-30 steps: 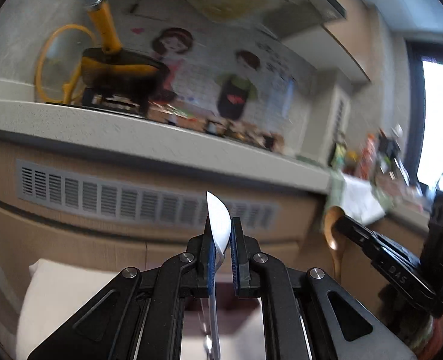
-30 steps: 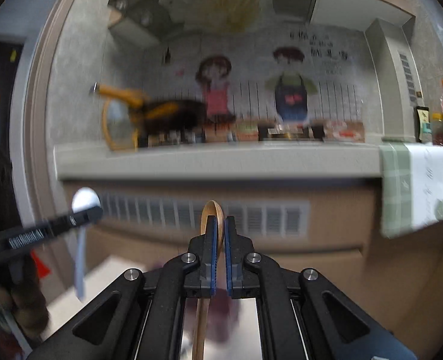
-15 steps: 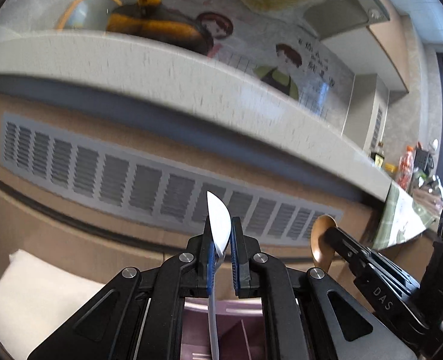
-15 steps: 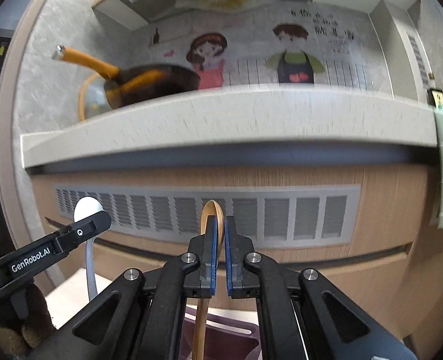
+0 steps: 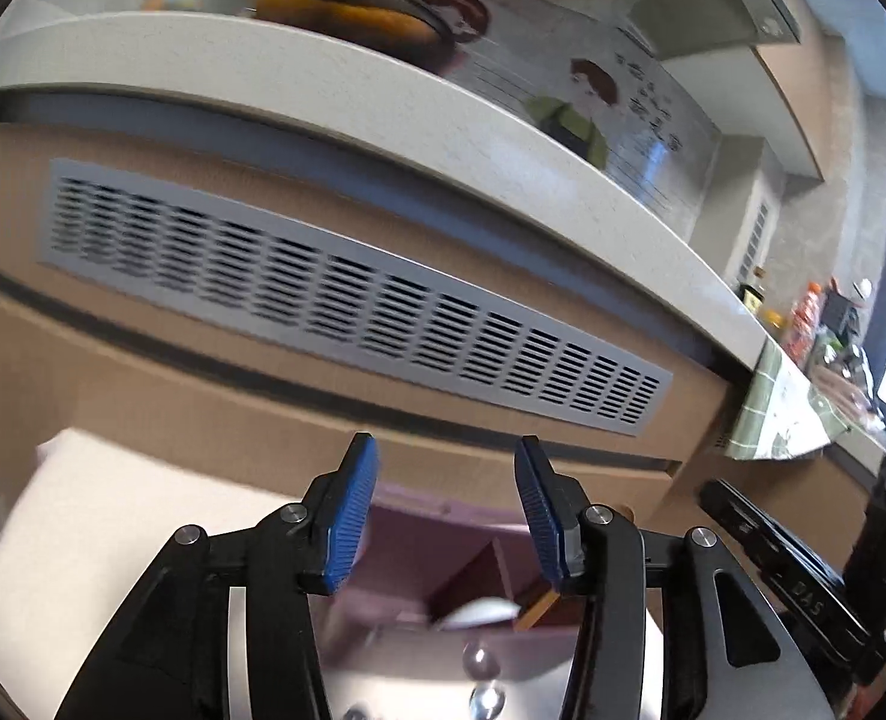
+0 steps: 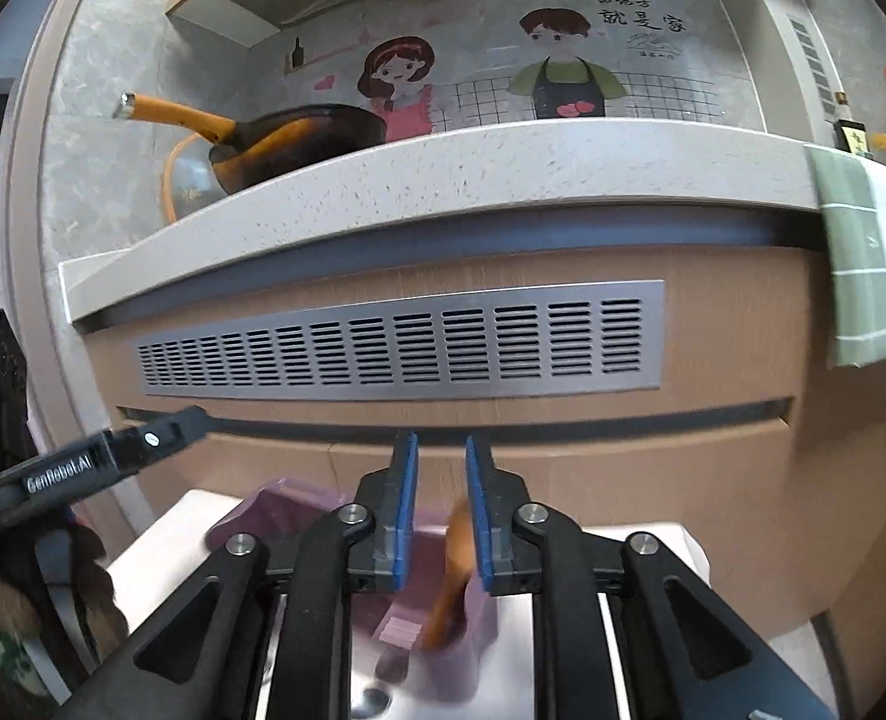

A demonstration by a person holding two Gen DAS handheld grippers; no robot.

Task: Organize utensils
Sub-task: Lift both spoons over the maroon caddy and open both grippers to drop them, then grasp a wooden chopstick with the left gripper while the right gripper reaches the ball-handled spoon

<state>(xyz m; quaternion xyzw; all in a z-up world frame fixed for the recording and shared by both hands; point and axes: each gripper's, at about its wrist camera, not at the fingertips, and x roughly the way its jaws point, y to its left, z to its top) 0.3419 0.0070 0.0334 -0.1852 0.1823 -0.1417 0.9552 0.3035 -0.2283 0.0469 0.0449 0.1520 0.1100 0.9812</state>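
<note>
My left gripper is open and empty above a purple utensil holder. A white spoon lies blurred inside the holder below the jaws. My right gripper is open above the same holder. A wooden spoon stands blurred in the holder's compartment between the fingers, free of them. The right gripper shows in the left wrist view at the lower right. The left gripper shows in the right wrist view at the left.
The holder sits on a white surface in front of a wooden cabinet with a grey vent grille. A speckled counter above carries an orange-handled pan. A green-checked towel hangs at the right.
Both grippers have opened. The white spoon left the left jaws and the wooden spoon left the right jaws; both dropped into the purple holder. Both views tilted downward.
</note>
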